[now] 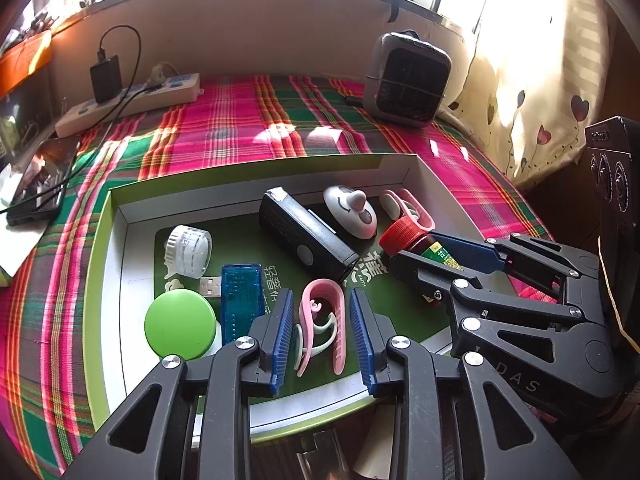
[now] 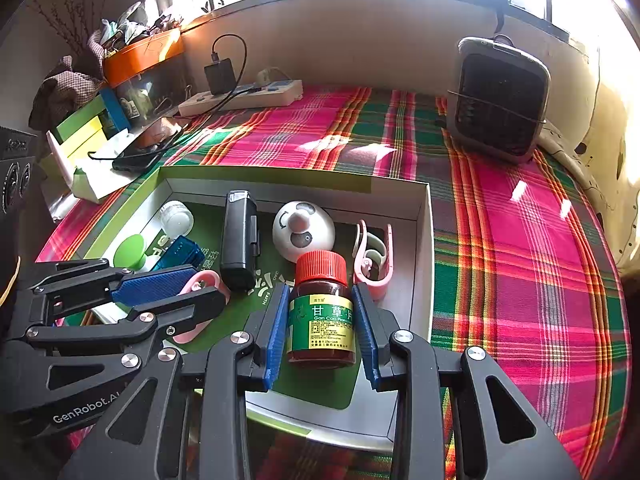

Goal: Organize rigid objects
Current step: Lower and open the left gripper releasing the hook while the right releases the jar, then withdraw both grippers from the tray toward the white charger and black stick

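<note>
Bottle [image 2: 321, 312] in box [image 2: 424, 240]

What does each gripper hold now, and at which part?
The right gripper flanks the brown bottle at its labelled body; contact cannot be told. The left gripper is open around the pink clip, not touching.

Sunlight is glinting off the glossy brown glass-like bottle with a ribbed red plastic cap [image 2: 321, 308] and its slick paper label. The woven pink-and-green plaid cloth [image 2: 520, 260] is looking matt and coarse. The shallow cardboard tray [image 2: 424, 240] is showing smooth white walls. The ridged black plastic case [image 1: 304, 236] is looking matt.
</note>
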